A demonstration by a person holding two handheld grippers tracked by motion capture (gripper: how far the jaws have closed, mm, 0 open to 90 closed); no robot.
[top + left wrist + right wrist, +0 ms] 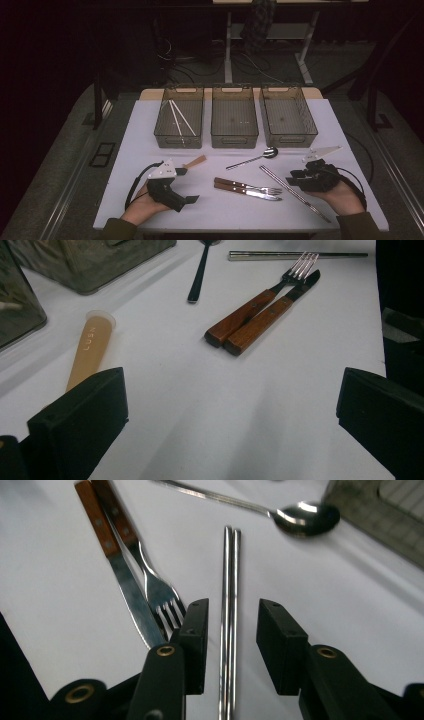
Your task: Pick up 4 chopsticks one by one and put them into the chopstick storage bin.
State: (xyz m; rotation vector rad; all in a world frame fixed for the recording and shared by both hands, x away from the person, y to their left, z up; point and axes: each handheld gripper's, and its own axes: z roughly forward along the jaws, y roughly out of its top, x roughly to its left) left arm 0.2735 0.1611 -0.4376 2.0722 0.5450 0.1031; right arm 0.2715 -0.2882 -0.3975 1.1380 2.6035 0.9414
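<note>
The right gripper (231, 630) straddles the pair of metal chopsticks (229, 605) lying on the white table (150, 130), its jaws narrowed around them with a gap on each side, not yet pressing; the chopsticks' near ends are cut off at the bottom edge. The fork (150, 580) and knife (117, 570) lie just beside. The left gripper (230, 410) rests with jaws wide and nothing between them. A spoon's (200, 272) bowl is cropped.
</note>
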